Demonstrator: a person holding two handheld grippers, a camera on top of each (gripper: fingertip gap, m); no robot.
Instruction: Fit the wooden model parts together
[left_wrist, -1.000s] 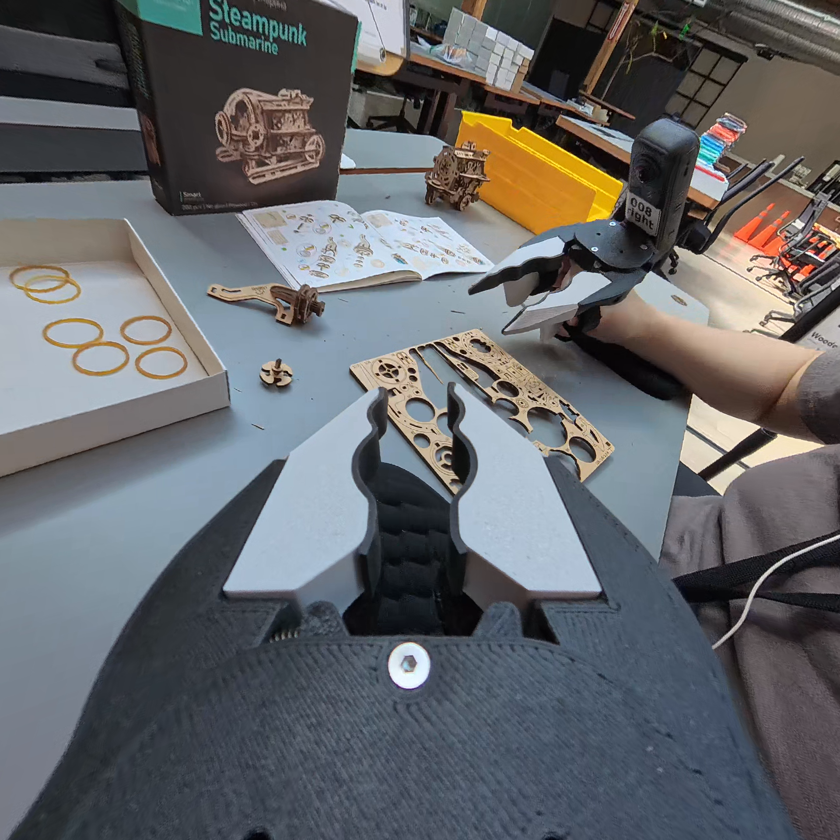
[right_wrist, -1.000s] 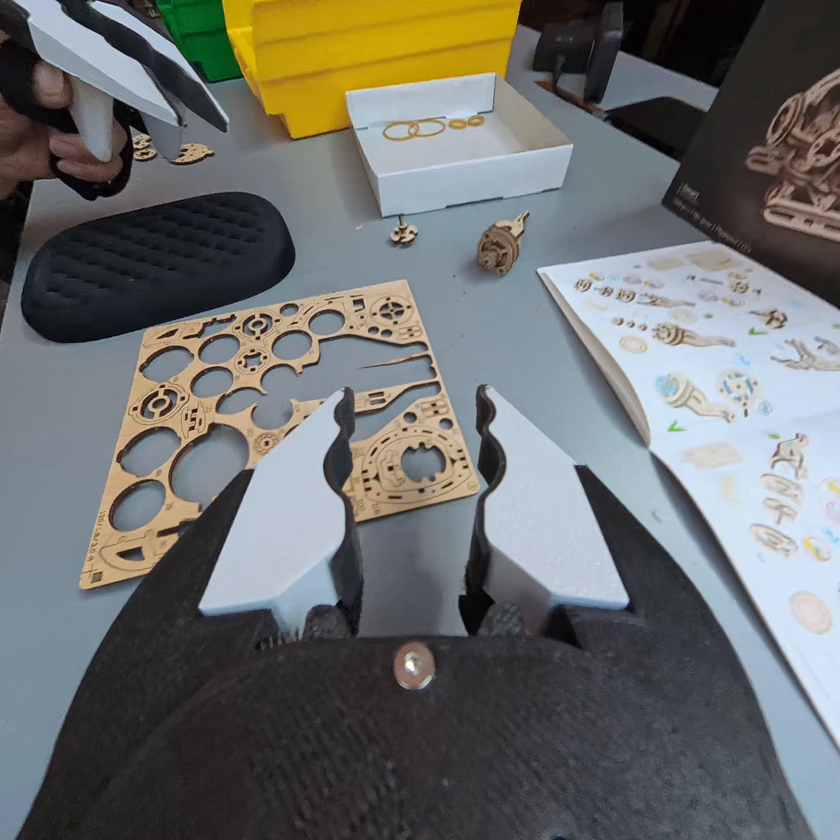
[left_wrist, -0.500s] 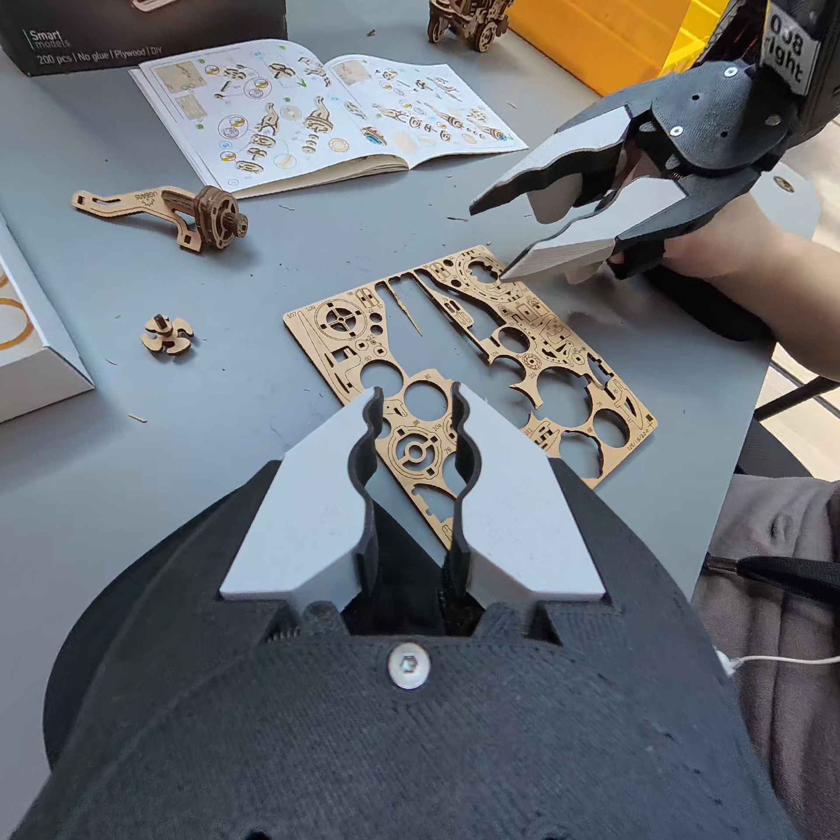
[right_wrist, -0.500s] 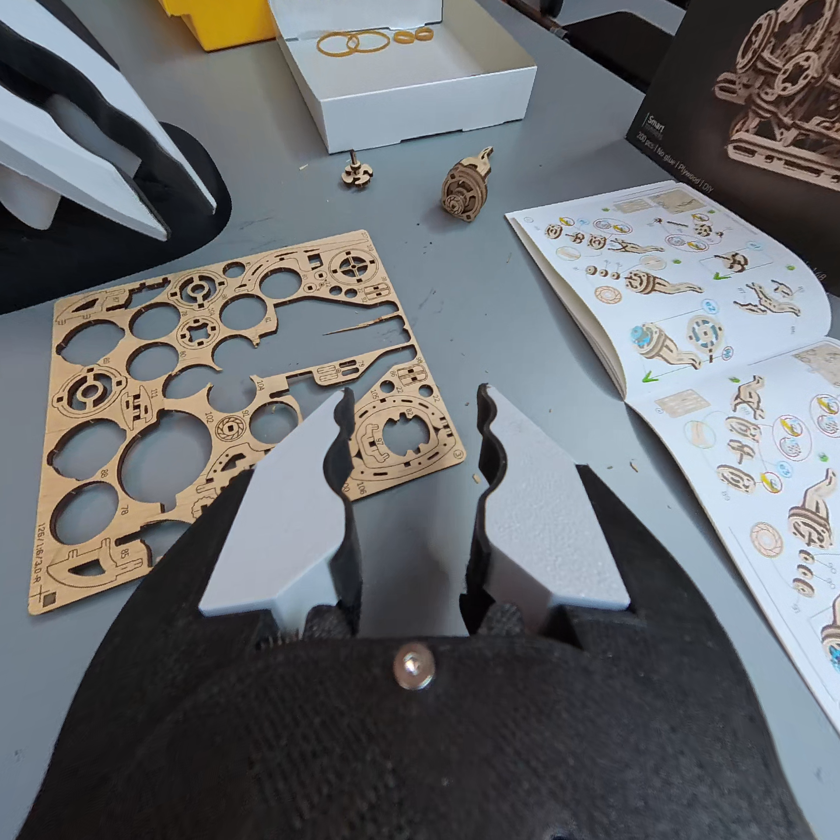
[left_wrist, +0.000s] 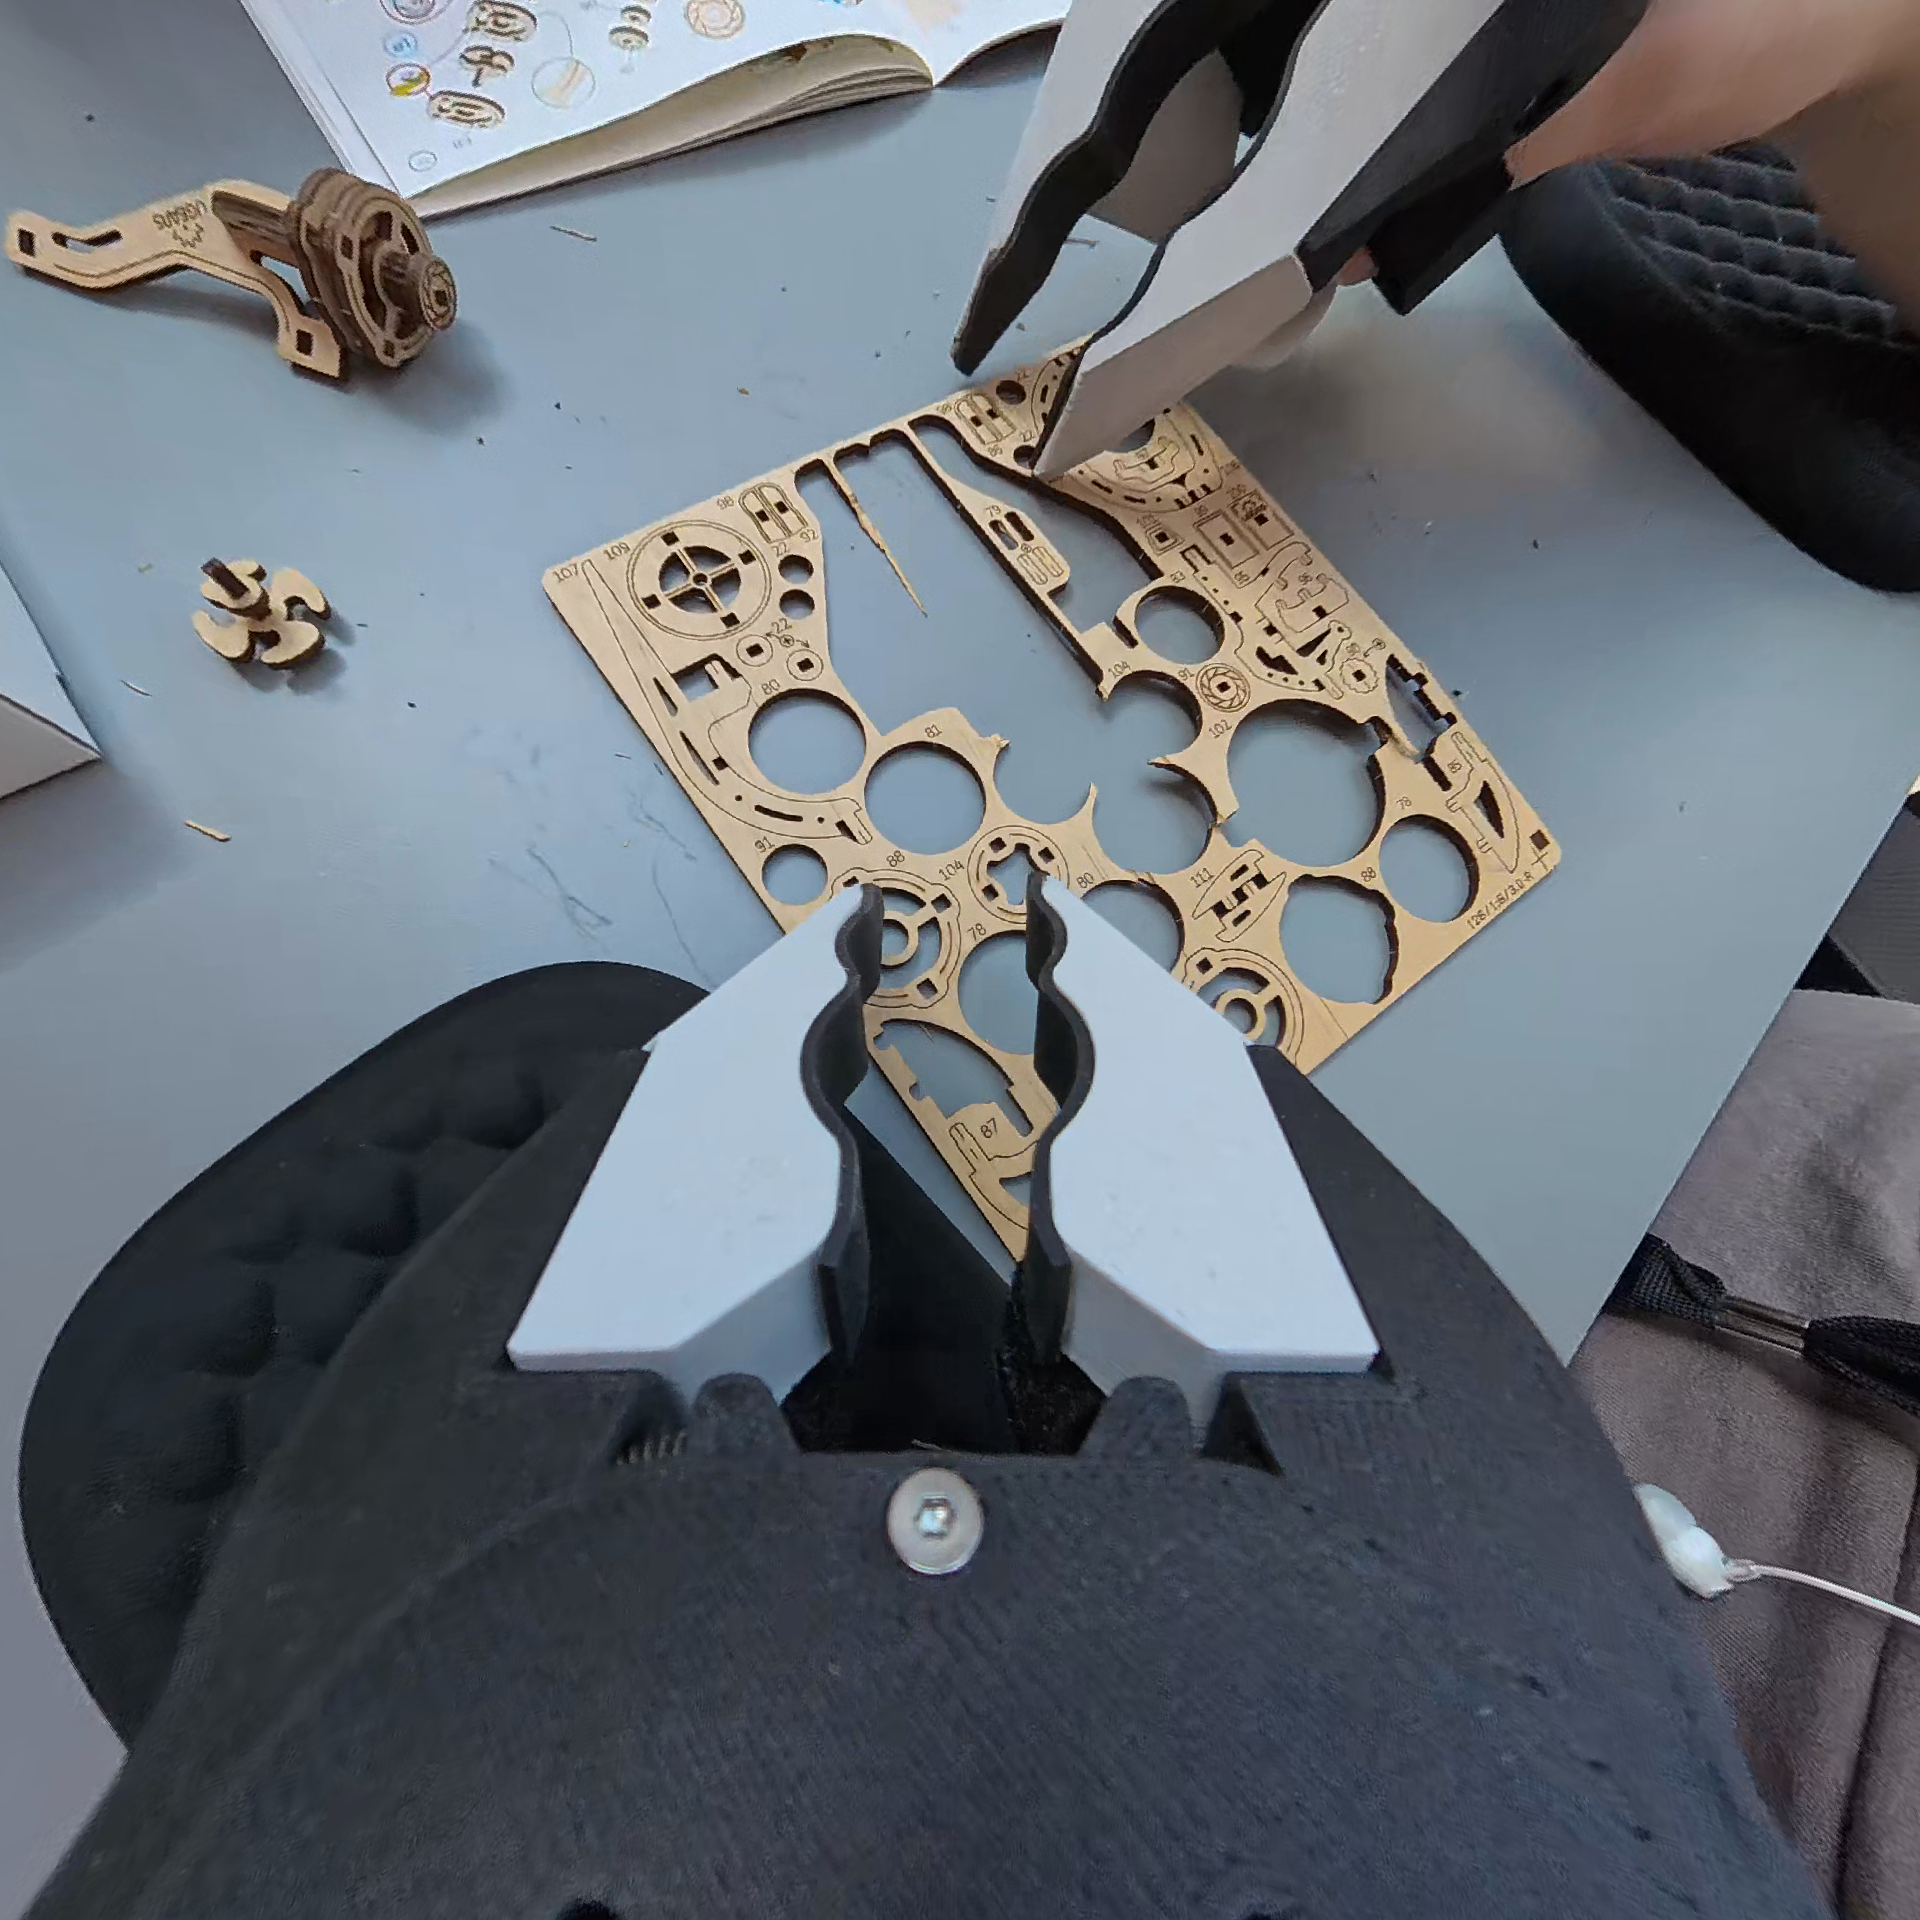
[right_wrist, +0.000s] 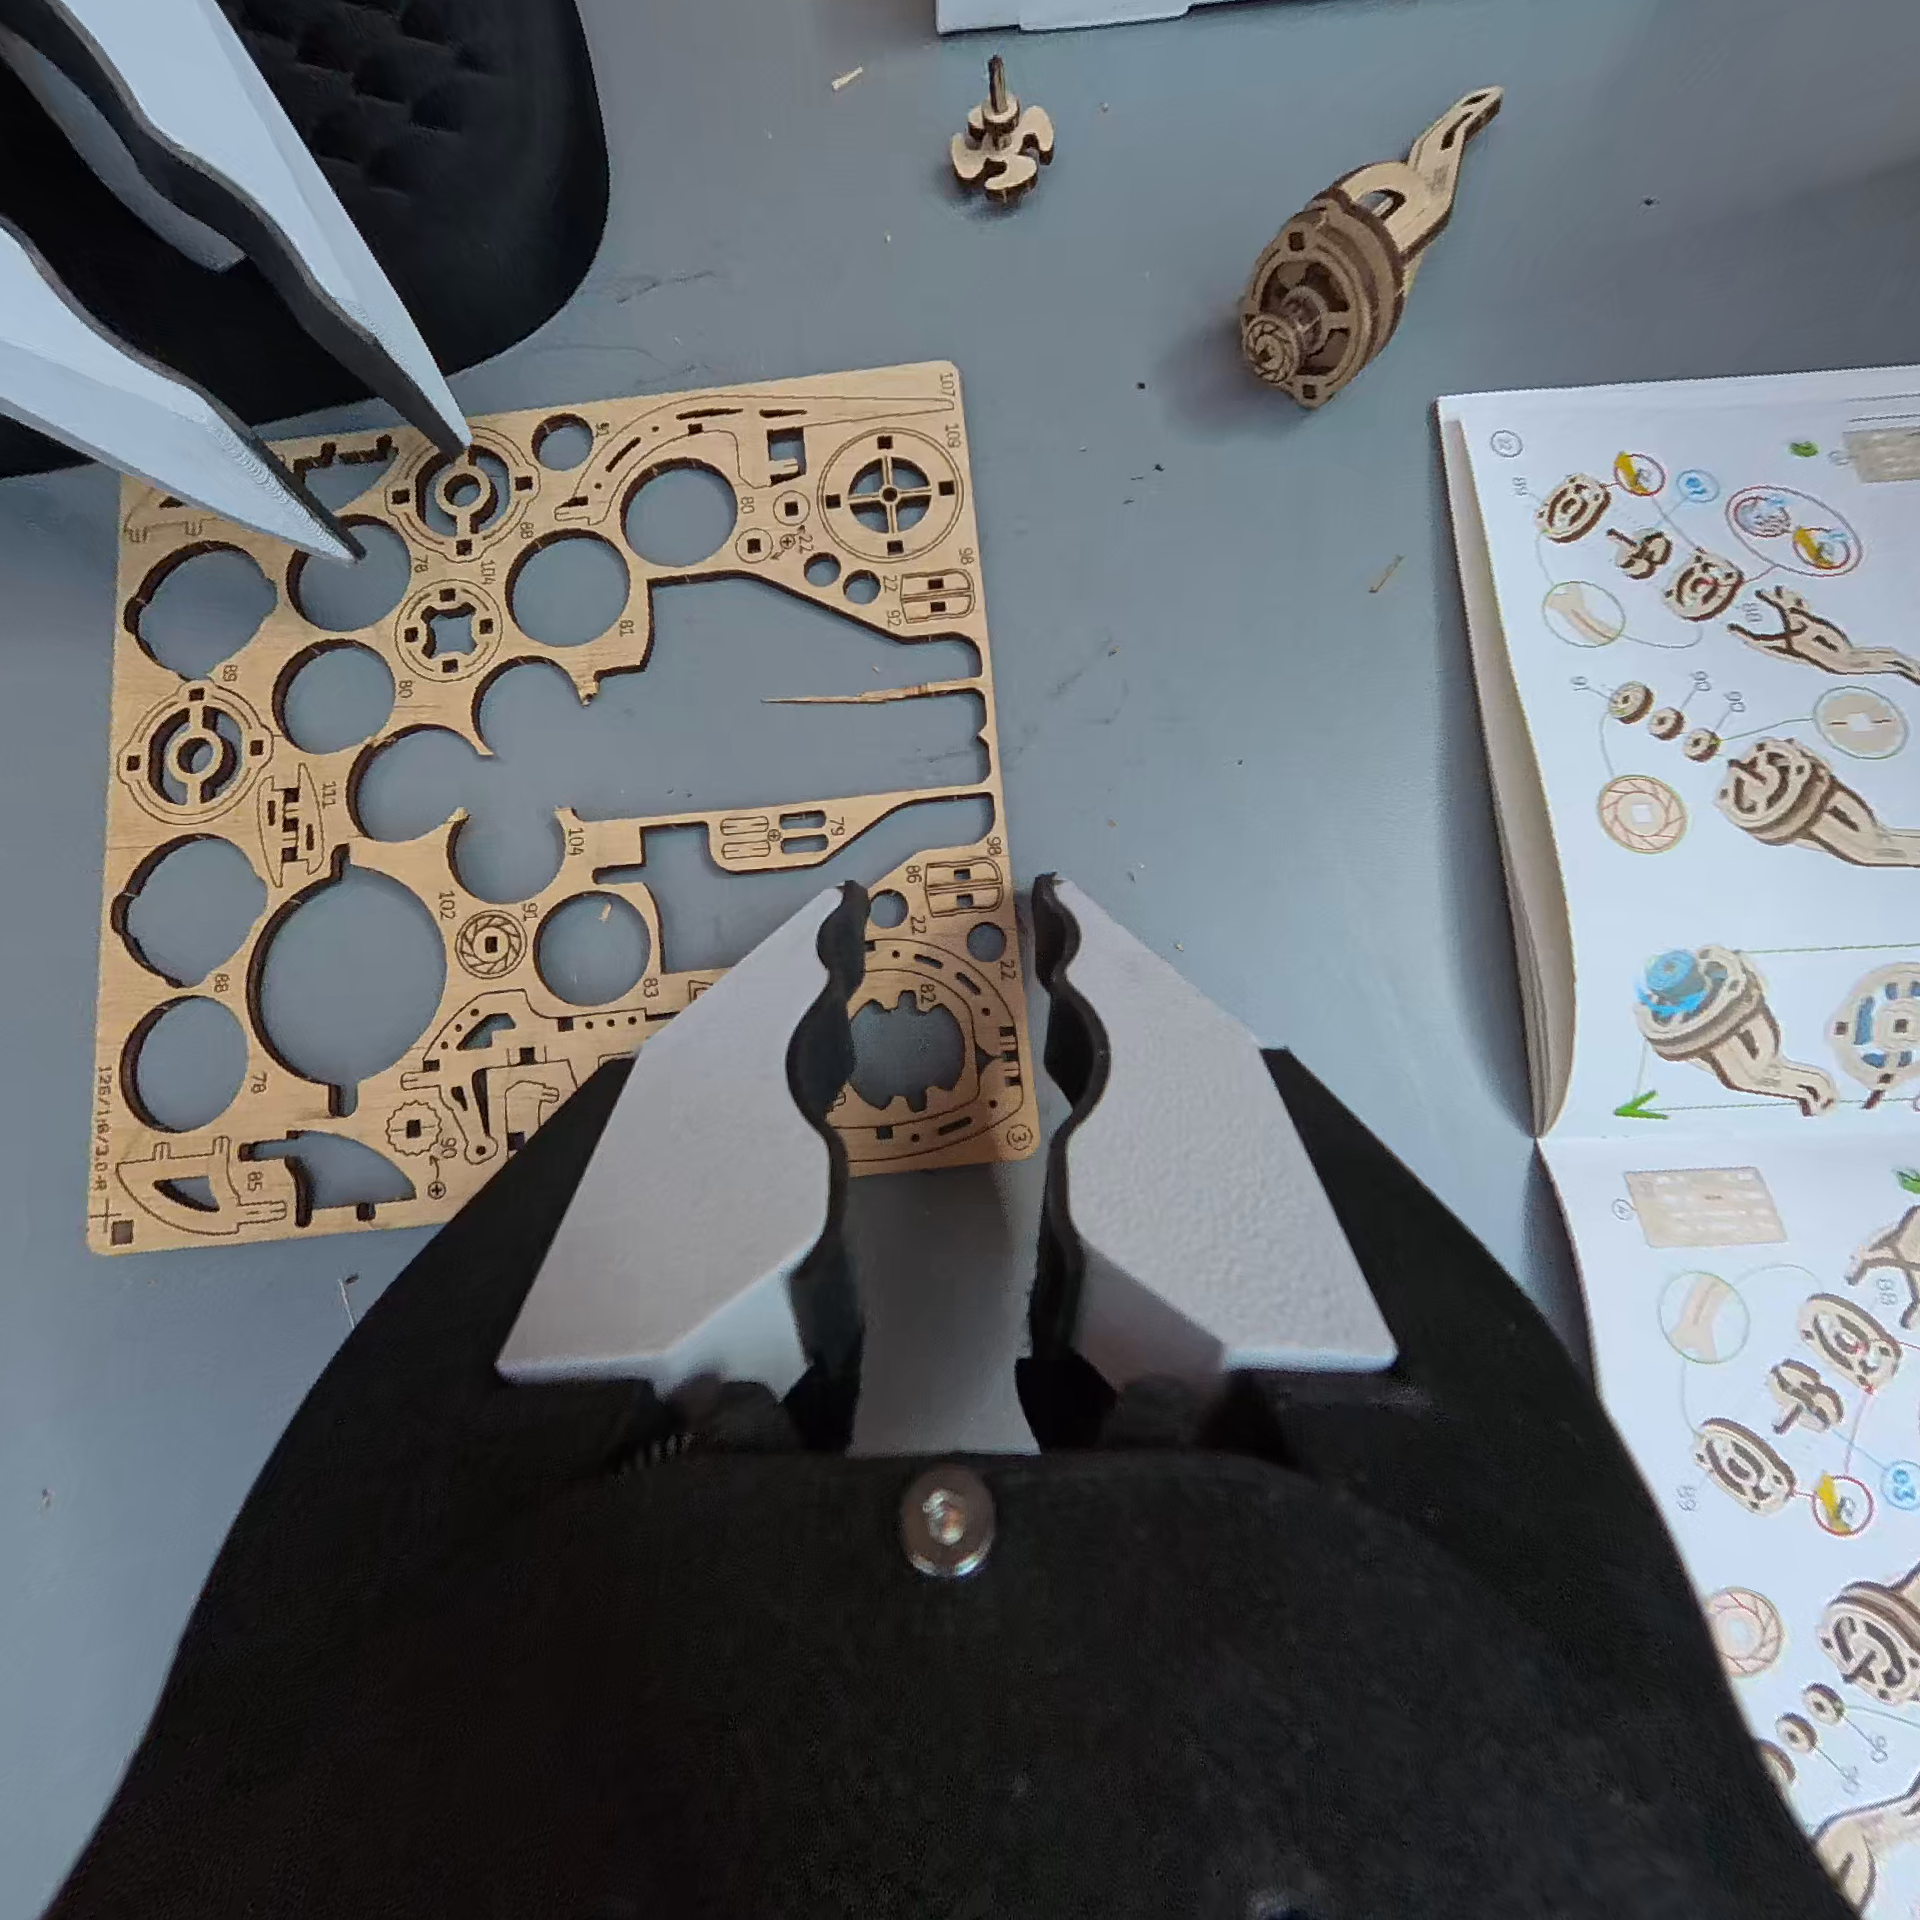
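A plywood sheet of laser-cut parts (left_wrist: 1216, 894) lies flat on the grey table (left_wrist: 416, 831), with many round pieces punched out. It also shows in the right wrist view (right_wrist: 488, 945). My left gripper (left_wrist: 951, 899) is open and empty, its tips over the sheet's near edge. It shows in the right wrist view (right_wrist: 400, 497) with tips down on the sheet. My right gripper (right_wrist: 948, 891) is open and empty over the opposite corner. In the left wrist view, my right gripper (left_wrist: 1008, 410) has one fingertip touching the sheet.
A built wooden drum with an arm (left_wrist: 343, 270) (right_wrist: 1330, 281) and a small propeller part (left_wrist: 260, 623) (right_wrist: 1003, 140) lie beyond the sheet. An open instruction booklet (right_wrist: 1714, 935) lies beside them. Black wrist pads (left_wrist: 1714, 364) (left_wrist: 260, 1195) flank the sheet. The table edge (left_wrist: 1766, 935) is close.
Both grippers have come down and in toward the plywood sheet from opposite sides. The right gripper's jaws have narrowed somewhat. The sheet has not moved.
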